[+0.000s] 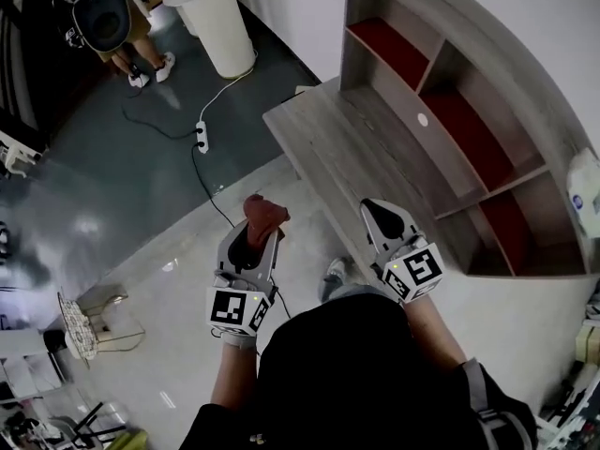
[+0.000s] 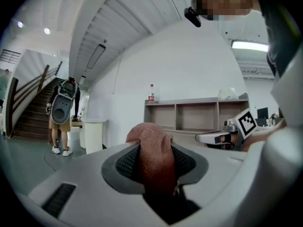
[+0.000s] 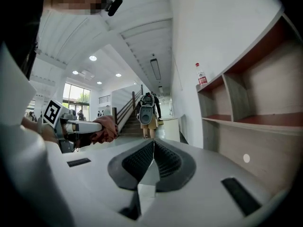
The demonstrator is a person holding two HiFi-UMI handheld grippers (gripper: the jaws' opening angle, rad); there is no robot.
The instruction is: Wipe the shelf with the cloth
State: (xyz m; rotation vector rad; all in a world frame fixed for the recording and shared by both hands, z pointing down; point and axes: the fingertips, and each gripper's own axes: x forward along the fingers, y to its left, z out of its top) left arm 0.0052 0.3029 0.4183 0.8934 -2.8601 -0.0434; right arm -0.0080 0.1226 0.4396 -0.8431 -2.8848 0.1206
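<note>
Wooden shelf (image 1: 450, 111) | bunched rust-red cloth (image 1: 263, 216) pinched in left gripper (image 1: 251, 247)

cloth (image 1: 264, 212): only the bunched top is seen, the rest is buried between the jaws of the left gripper (image 1: 260, 235), which are clamped on it.
shelf (image 1: 394, 111): top and right end are cut off by the head view's edges. The near end of its low ledge is covered by the right gripper (image 1: 375, 210).
white item (image 1: 585, 193) at the shelf's right end: clipped by the edge, cannot be identified.
bottle (image 3: 201, 74) on the shelf's top: label too small to be read.
person with backpack (image 1: 111, 17), well left of the shelf: cropped at the top edge.
</note>
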